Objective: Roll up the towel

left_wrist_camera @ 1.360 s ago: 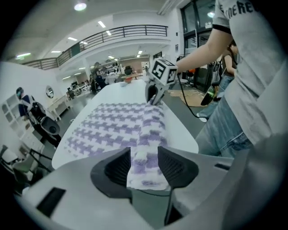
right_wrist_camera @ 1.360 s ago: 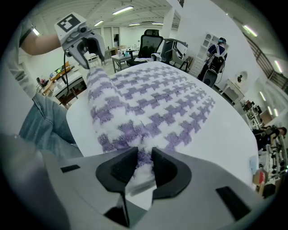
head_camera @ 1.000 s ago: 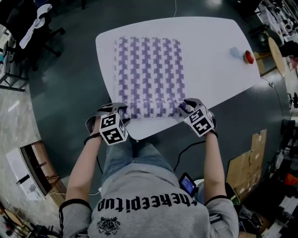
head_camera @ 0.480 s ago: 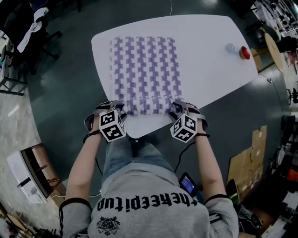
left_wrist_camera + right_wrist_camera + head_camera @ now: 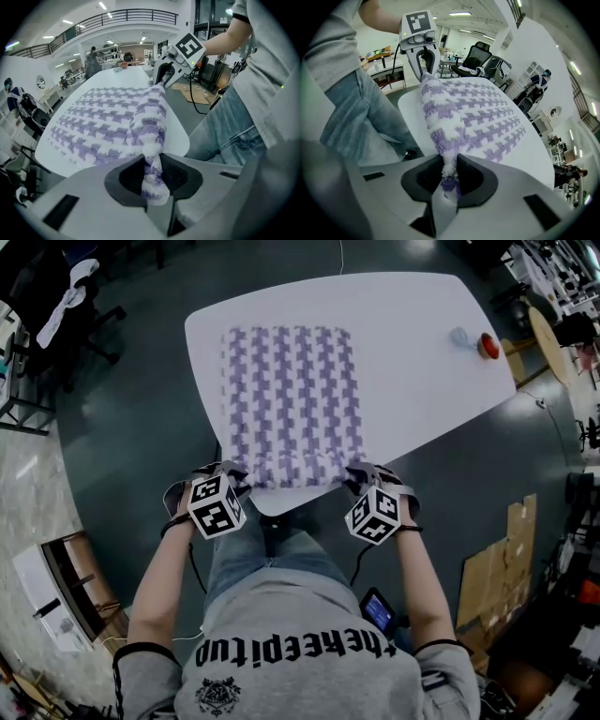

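**1. Position:** The towel (image 5: 291,404) lies spread flat on the white counter (image 5: 422,343), left of centre. Its near hem runs along the counter's near edge, and its far hem stops short of the far edge. The near hem is raised into a low ridge between the 2 grippers.

**2. Gripper state:**
- left gripper (image 5: 153,174): the jaws have just been closing and are now clenched on the towel's near-left corner, w/ a tuft of cloth squeezed between the pads.
- right gripper (image 5: 449,174): the jaws have likewise just closed in and are grasping the near-right corner, w/ the fabric pinched thin.

**3. Handling (est.):**
- The towel looks soft, limp and light, w/ no stiffness of its own, so the span between the grips will prob. sag and wrinkle.
- The thick pile compresses in the jaws, so slip is unlikely. It is not fragile.
- The pile should drag on the smooth counter, which helps keep a roll tight.
- Take hold at both ends of the near hem, symmetrically. If the ends are not kept level, the roll will prob. go conical.

**4. Materials:**
- Towel: terry-type pile, white w/ a purple houndstooth-like pattern in columns, rectangular.
- Counter: smooth matt top w/ rounded corners.
- Jaws: grey moulded plastic w/ dark recessed pads.
- A small red item (image 5: 488,346) sits near the counter's far-right corner, well apart from the towel
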The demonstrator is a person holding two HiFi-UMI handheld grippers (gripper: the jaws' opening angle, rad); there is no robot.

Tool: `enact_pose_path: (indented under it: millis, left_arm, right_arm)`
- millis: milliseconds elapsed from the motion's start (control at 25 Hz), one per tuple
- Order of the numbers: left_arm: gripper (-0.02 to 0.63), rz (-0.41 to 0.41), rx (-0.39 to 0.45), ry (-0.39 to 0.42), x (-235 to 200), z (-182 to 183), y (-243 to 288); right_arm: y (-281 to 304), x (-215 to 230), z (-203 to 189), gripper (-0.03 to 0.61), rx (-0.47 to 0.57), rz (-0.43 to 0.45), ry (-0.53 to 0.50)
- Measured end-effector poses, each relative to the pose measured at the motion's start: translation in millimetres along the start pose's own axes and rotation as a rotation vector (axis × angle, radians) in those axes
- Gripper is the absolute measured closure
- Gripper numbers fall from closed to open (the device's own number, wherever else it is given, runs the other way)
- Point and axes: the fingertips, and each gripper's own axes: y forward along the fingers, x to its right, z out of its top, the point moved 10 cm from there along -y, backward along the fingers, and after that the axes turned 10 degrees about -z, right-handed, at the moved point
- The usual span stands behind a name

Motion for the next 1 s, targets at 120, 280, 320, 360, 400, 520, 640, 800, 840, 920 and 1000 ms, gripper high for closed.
enact_pose_path:
  millis: [120, 280, 320, 360, 400, 520, 640, 800, 840, 920, 1000]
  left_arm:
    - [0.520, -0.052, 0.018, -0.020, -0.4, -11.4, 3.5]
    - [0.515, -0.079, 0.042, -0.044, -3.5, -24.9, 2.2]
    - [0.514, -0.086, 0.051, -0.047, -0.9, -26.7, -1.2]
    - [0.510, -0.095, 0.062, -0.051, 2.0, -28.9, -5.1]
    - [0.505, -0.104, 0.073, -0.056, 3.6, -31.0, -8.9]
    - [0.497, -0.123, 0.105, -0.084, -7.9, -31.3, -14.0]
    - [0.497, -0.121, 0.125, -0.101, -21.1, -27.2, -13.2]
    - [0.497, -0.106, 0.138, -0.104, -28.2, -21.2, -26.7]
    - [0.497, -0.104, 0.139, -0.105, -29.5, -20.0, -30.8]
    - [0.497, -0.101, 0.144, -0.111, -33.8, -19.0, -35.7]
    - [0.497, -0.099, 0.151, -0.122, -45.0, -18.7, -36.2]
  right_arm:
    - [5.6, -8.1, 0.9, 0.500, -0.007, 0.060, 0.013]
    - [11.9, -12.0, 9.0, 0.499, -0.010, 0.088, 0.047]
    - [8.0, -12.6, 11.4, 0.495, -0.009, 0.091, 0.064]
    - [3.5, -13.4, 13.9, 0.494, -0.007, 0.096, 0.082]
    - [-0.1, -13.5, 16.2, 0.494, -0.005, 0.103, 0.099]
    - [1.3, -0.5, 18.2, 0.492, 0.006, 0.118, 0.143]
    - [5.6, 12.5, 15.1, 0.489, 0.019, 0.108, 0.170]
    - [-3.8, 22.7, 19.5, 0.483, 0.025, 0.087, 0.185]
    - [-7.0, 25.2, 21.1, 0.482, 0.026, 0.083, 0.190]
    - [-9.8, 30.2, 23.1, 0.479, 0.028, 0.078, 0.204]
    - [-4.6, 39.1, 24.3, 0.474, 0.031, 0.075, 0.215]
